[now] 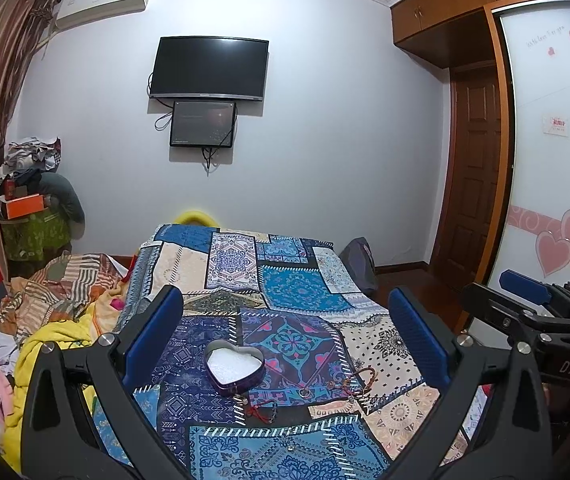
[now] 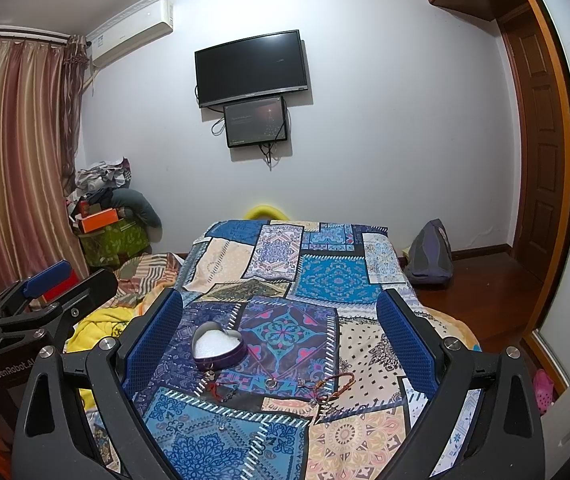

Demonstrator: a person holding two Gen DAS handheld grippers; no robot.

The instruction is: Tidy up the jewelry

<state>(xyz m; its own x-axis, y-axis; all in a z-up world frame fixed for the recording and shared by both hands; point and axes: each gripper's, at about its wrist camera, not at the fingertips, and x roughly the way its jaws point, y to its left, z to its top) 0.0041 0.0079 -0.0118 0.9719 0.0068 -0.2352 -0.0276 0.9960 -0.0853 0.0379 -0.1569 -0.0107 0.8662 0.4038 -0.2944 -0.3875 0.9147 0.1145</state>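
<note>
Sitting on the bed (image 1: 189, 264) | heart tin (image 1: 234, 366) open, white padding inside | ring (image 1: 305, 392) and bracelets (image 1: 359, 380) at its 4 o'clock, red string (image 1: 259, 410) at its 6 | left tongs (image 1: 287, 332) spread, empty | right tongs (image 2: 279, 336) spread, empty | TV (image 1: 210, 68) on wall at 12 o'clock.

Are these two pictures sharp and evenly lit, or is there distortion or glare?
Left wrist view: strong fisheye bending, dark corners, soft even light, faint glare on the television. Right wrist view: same bending, the curtain bows; the heart-shaped box looks sharp, but the small jewelry stays hard to read.
</note>
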